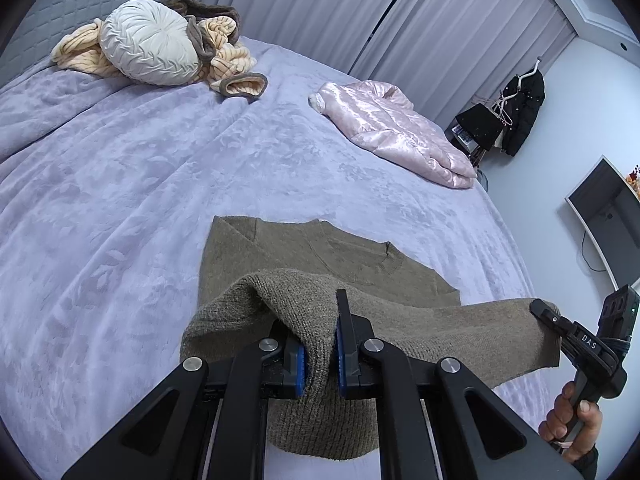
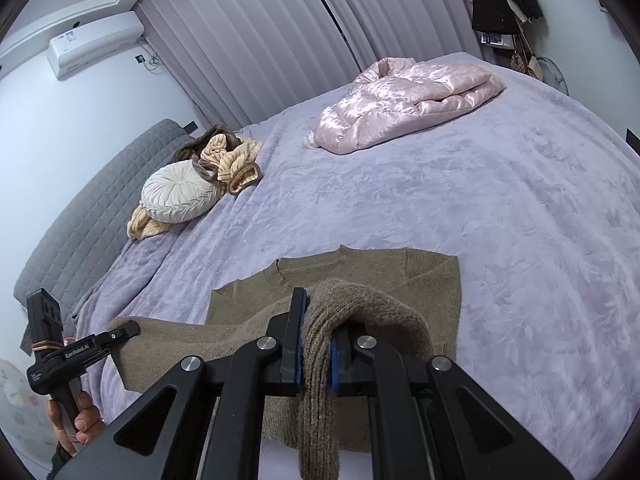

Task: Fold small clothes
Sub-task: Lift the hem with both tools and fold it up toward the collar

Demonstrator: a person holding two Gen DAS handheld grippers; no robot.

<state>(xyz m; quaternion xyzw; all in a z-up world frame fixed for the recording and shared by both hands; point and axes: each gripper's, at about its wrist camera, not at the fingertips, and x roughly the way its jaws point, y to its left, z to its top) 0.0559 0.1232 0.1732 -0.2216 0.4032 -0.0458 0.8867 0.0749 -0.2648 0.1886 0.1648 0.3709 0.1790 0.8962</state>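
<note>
The bed [image 1: 120, 184], spread with a plush lavender cover, carries everything here. Far across it lies a pink quilted jacket [image 1: 396, 132], and near the headboard a round cream cushion [image 1: 152, 46] sits on a heap of striped knitwear — both well apart from the work.

The task's thing is the olive-brown sweater [image 1: 320, 252], lying at the near edge of the bed with its collar end flat on the cover and its near hem lifted off it. It looks like a thick, loose knit: soft, limp, fairly light, not slippery, and it droops between the two grips, so I judge it will sag and stretch unless carried evenly.

The left hand-held gripper [image 1: 320, 354] is clenched on a bunched fold of the hem at one corner; the right hand-held gripper [image 2: 316, 350] is clamped on the other corner — knit hangs down between its blue pads. Those hem corners seem the right holds for laying the lower half over toward the collar.
</note>
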